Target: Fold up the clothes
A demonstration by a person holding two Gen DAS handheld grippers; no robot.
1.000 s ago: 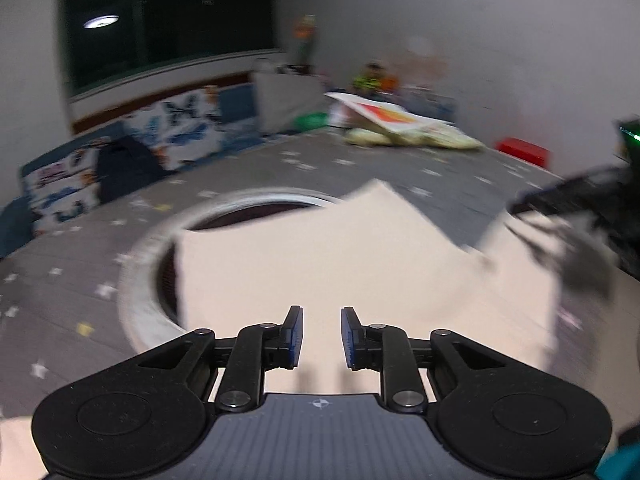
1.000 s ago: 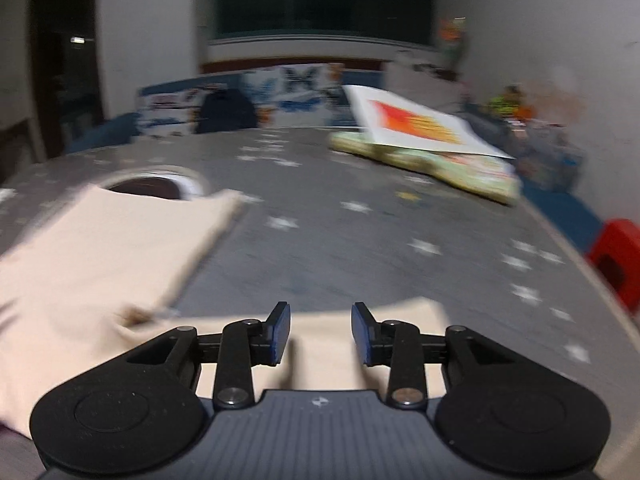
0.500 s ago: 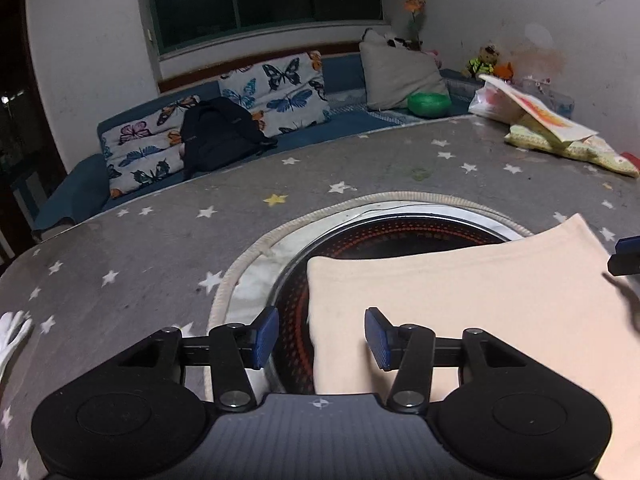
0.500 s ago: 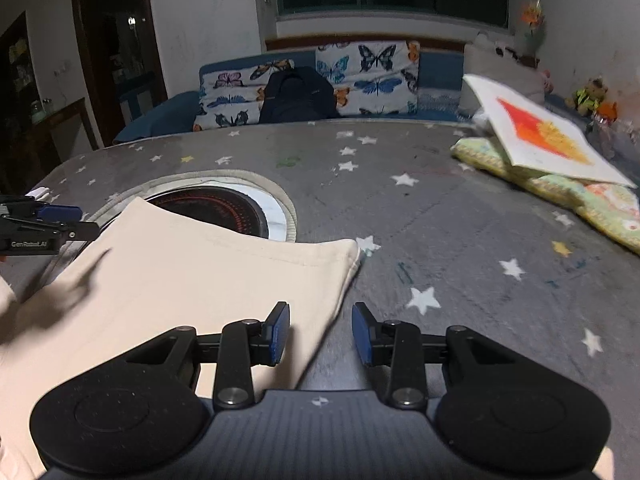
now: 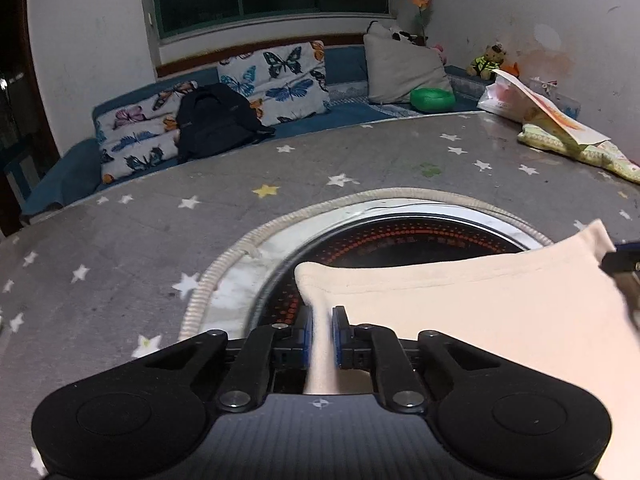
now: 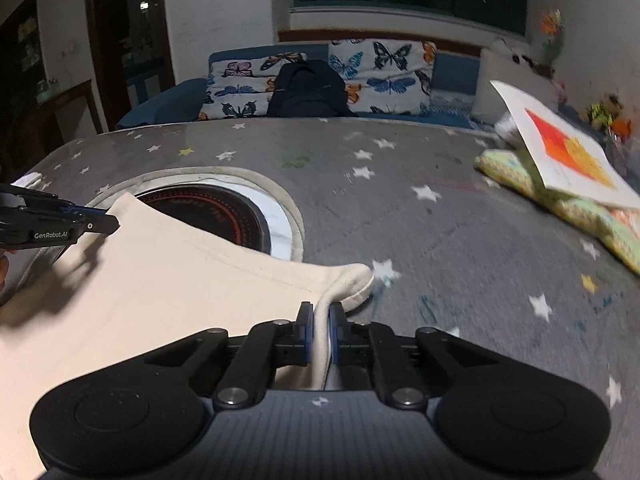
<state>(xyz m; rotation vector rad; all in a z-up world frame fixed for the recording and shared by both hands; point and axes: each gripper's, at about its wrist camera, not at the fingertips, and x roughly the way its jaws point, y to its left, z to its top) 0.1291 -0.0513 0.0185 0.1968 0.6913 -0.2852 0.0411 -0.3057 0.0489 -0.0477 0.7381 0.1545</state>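
A cream garment lies flat on the grey star-patterned table, its far hem over the round cooktop. My left gripper is shut on the garment's far left corner. My right gripper is shut on the garment at its far right corner, where the cloth bunches up between the pads. The left gripper also shows at the left edge of the right wrist view, and the right gripper's tip at the right edge of the left wrist view.
A round black cooktop with a pale rim is set into the table. A patterned cloth with a white and orange board lies at the right. A sofa with butterfly cushions and a black backpack stands behind the table.
Both grippers were open half a second ago over the garment's far corners. Both have now closed on the cloth, pinching a corner each.
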